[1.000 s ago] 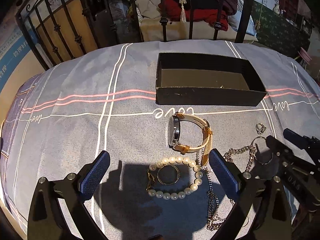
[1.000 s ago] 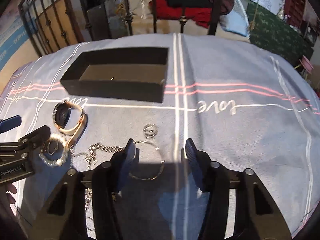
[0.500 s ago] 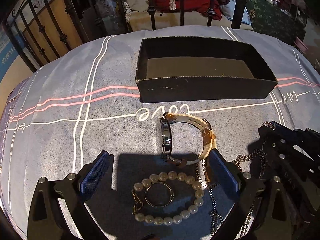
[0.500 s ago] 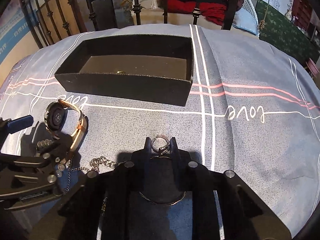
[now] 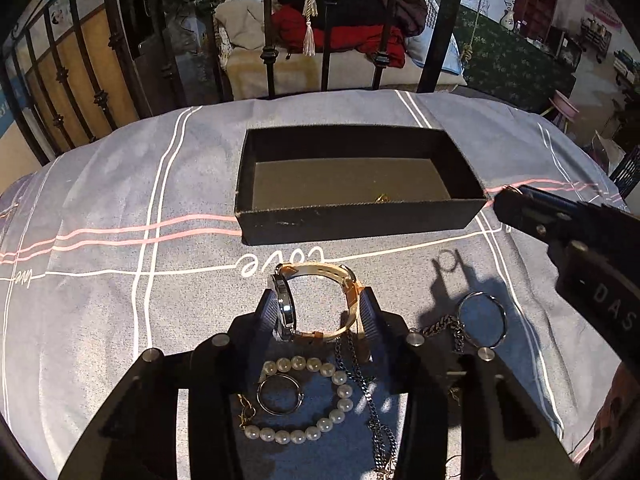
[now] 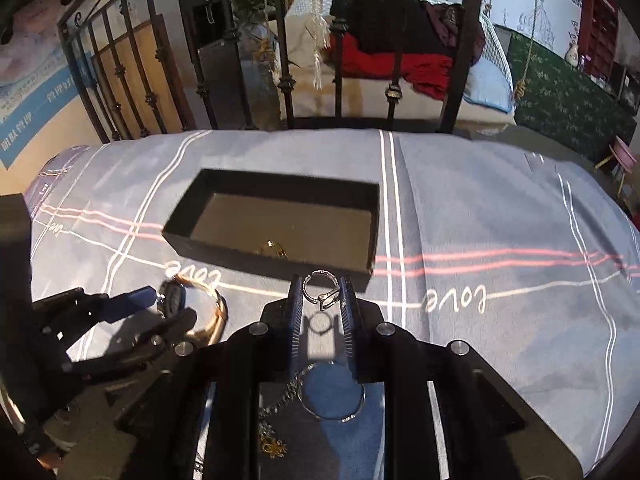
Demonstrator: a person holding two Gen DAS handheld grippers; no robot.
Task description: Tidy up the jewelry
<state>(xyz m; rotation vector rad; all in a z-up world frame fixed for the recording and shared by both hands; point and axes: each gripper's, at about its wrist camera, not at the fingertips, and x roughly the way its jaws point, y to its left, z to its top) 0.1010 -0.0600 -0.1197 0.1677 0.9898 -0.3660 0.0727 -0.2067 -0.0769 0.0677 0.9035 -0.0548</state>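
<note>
My left gripper [image 5: 320, 312] is shut on a gold-strap watch [image 5: 316, 304] that lies on the bedspread. Beneath it lie a pearl bracelet [image 5: 304, 400], a silver ring [image 5: 280, 394] and a dark chain [image 5: 372, 400]. My right gripper [image 6: 320, 300] is shut on a small silver ring [image 6: 320, 286] and holds it above the cloth, just short of the black box [image 6: 276, 260]. The box also shows in the left wrist view [image 5: 360, 216]. A small gold piece [image 6: 274, 248] lies inside it. The watch [image 6: 192, 308] also shows in the right wrist view.
A silver hoop on a chain [image 5: 482, 326] lies right of the watch; it also shows under the right gripper [image 6: 332, 394]. A black iron bed rail [image 5: 324, 24] stands beyond the grey striped bedspread [image 5: 120, 280].
My left gripper has closed on the watch. My right gripper has lifted the small ring off the cloth and moved forward toward the box.
</note>
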